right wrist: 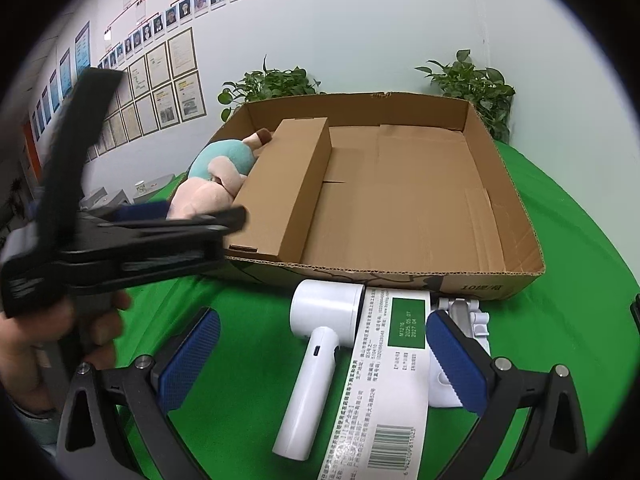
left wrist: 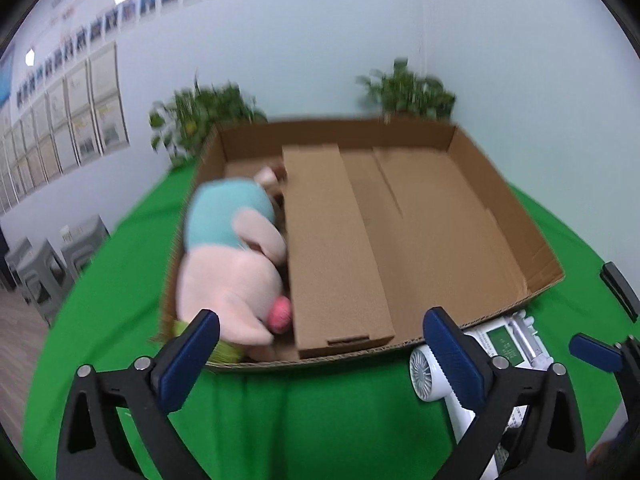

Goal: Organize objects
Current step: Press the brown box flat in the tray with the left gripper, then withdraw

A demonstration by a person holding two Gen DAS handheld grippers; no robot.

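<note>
A large open cardboard tray (left wrist: 504,200) (right wrist: 516,200) lies on the green table. Inside at its left, a pink plush toy with a teal top (left wrist: 228,264) (right wrist: 208,184) lies beside a long closed cardboard box (left wrist: 332,248) (right wrist: 288,192). In front of the tray lie a white handheld fan (right wrist: 320,344) (left wrist: 424,372) and a white box with a green label and barcode (right wrist: 388,376) (left wrist: 508,344). My left gripper (left wrist: 320,356) is open and empty, just before the tray's near wall; it also shows in the right wrist view (right wrist: 140,216). My right gripper (right wrist: 322,356) is open above the fan and white box.
The table is covered in green cloth (left wrist: 280,420) (right wrist: 580,240). Two potted plants (right wrist: 272,84) (right wrist: 476,84) stand behind the tray against the wall. Grey stools (left wrist: 44,268) stand on the floor at the left. A white plastic part (right wrist: 464,308) lies by the white box.
</note>
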